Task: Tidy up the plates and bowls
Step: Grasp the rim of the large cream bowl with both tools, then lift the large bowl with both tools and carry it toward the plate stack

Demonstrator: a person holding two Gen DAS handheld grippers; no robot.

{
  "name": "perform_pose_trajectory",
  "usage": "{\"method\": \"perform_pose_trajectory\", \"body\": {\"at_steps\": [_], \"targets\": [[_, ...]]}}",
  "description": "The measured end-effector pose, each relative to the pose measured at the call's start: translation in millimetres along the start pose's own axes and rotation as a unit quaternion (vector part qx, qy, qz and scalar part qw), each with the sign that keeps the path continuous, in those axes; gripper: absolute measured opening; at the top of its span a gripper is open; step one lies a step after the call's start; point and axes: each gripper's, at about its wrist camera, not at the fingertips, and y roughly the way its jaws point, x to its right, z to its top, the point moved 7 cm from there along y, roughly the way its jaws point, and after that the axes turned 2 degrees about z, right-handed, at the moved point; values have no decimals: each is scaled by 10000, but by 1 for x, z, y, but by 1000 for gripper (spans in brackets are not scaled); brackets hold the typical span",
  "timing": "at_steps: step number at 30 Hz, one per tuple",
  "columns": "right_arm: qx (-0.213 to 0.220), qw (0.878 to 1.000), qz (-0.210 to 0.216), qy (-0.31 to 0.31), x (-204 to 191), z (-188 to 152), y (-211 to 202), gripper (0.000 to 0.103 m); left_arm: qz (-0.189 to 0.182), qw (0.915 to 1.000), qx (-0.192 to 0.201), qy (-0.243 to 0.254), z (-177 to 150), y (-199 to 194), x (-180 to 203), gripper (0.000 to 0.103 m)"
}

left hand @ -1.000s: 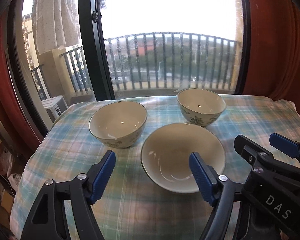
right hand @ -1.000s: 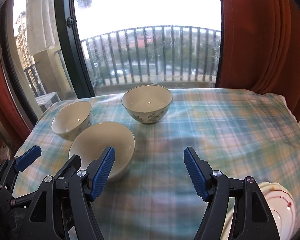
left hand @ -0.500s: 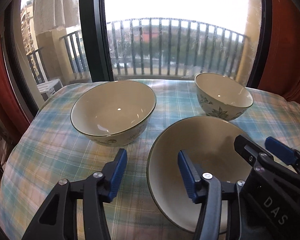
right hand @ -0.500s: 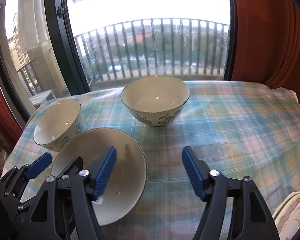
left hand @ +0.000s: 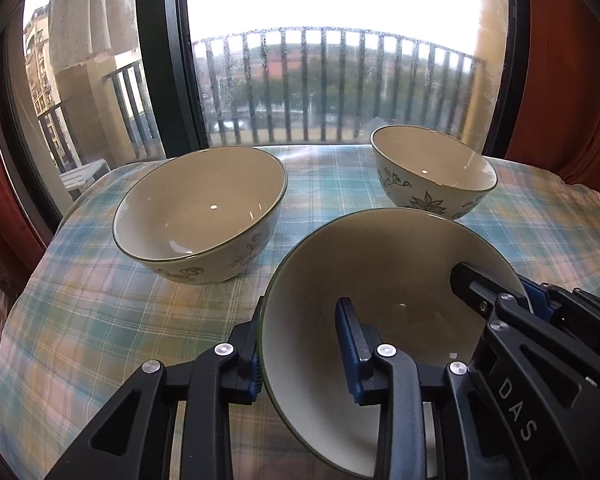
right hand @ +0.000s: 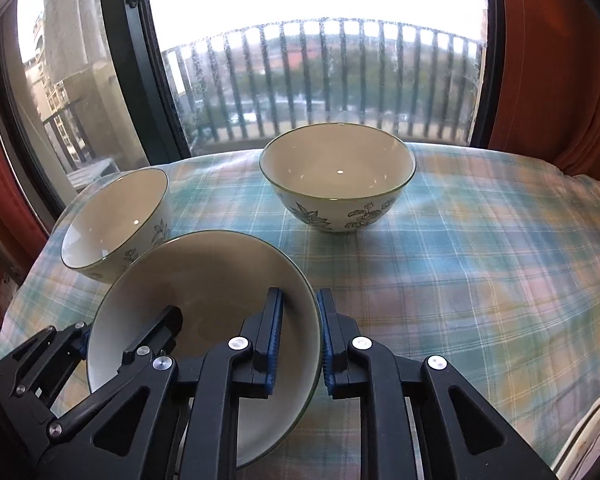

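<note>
I had both claws on the shallow bowl nearest me, on the bench's plaid cloth. My left claw straddled that bowl's left rim, one blue pad outside against the wall and the other inside the basin; its jaws were closing, with the rim between them, and the inner pad stood a little off the wall, so I could not tell that the grip was firm. My right claw was closed down on the bowl's right rim, one pad inside and its mate outside, both pressed against the thin wall. The bowl looked tipped, its basin facing toward me, though the fisheye made that hard to judge.

Two deeper flowered bowls stood upright behind it, well apart from each other. The left flowered bowl sat just beside the held bowl, toward the window. The right flowered bowl stood farther back near the railing side. At the lower right corner of the right wrist view, the edge of a pale plate showed.
</note>
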Motion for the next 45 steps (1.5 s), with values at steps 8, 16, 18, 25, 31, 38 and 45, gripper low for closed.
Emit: {"method": "perform_pose_trajectory", "body": {"at_steps": [8,16,18,25,31,38,45], "targets": [[-21,10000,-78,-7,4,-6,-13,20,-66,9999,-1,85,-7,-13,6,31],[48,9999,-116,-17,10,-22,-43,20,-114,9998,65,116,-22,-39,15,31],[67,9999,-126,-21,12,-26,-50,20,-128,9998,85,126,-25,-46,18,31],[107,9997,-216,-48,20,-45,-80,20,-219,9994,137,211,-43,-70,30,31],[135,9996,-237,26,31,-63,-102,20,-295,9991,156,267,-61,-90,43,31],[174,9995,-265,57,43,-87,-127,20,-380,9987,174,281,-79,-108,54,31],[179,9993,-292,132,56,-110,-145,20,-457,9984,159,286,-98,-120,67,31]]}}
